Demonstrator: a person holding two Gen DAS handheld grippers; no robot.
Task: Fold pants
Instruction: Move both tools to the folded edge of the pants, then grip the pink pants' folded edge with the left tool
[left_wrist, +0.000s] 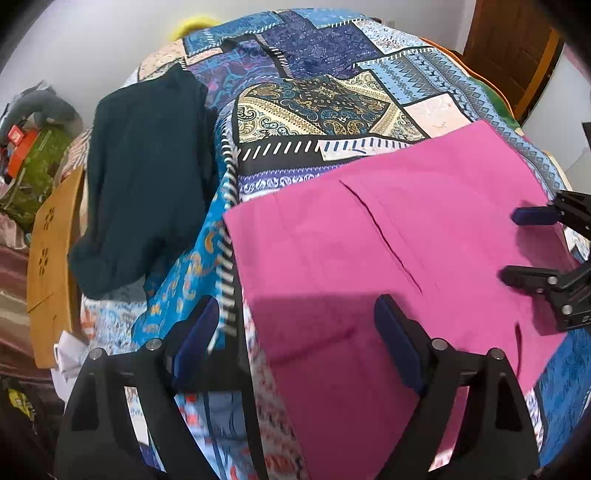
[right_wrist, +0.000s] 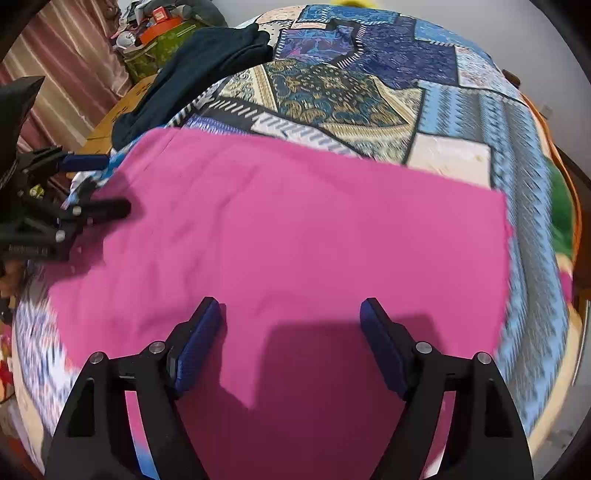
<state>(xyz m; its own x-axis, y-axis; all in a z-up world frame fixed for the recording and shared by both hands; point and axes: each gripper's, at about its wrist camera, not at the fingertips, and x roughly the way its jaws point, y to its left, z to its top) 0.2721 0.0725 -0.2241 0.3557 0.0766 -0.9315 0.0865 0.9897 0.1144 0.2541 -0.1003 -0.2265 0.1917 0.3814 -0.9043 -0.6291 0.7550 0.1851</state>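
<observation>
Pink pants (right_wrist: 288, 229) lie flat on the patchwork bedspread (right_wrist: 369, 99), spread for folding. We hover left gripper (left_wrist: 299, 343) and right gripper (right_wrist: 291, 339) above them, both jaws wide, holding nothing.

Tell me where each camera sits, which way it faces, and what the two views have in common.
Left wrist: sits on the left gripper, looking forward and down along its open fingers at the pink pants' left edge on the patterned bedspread; the right gripper shows at the right border.
Right wrist: sits on the right gripper, open above the pants; the left gripper shows at the left border.
Shared: pants, bedspread, dark garment, each other's gripper.
</observation>
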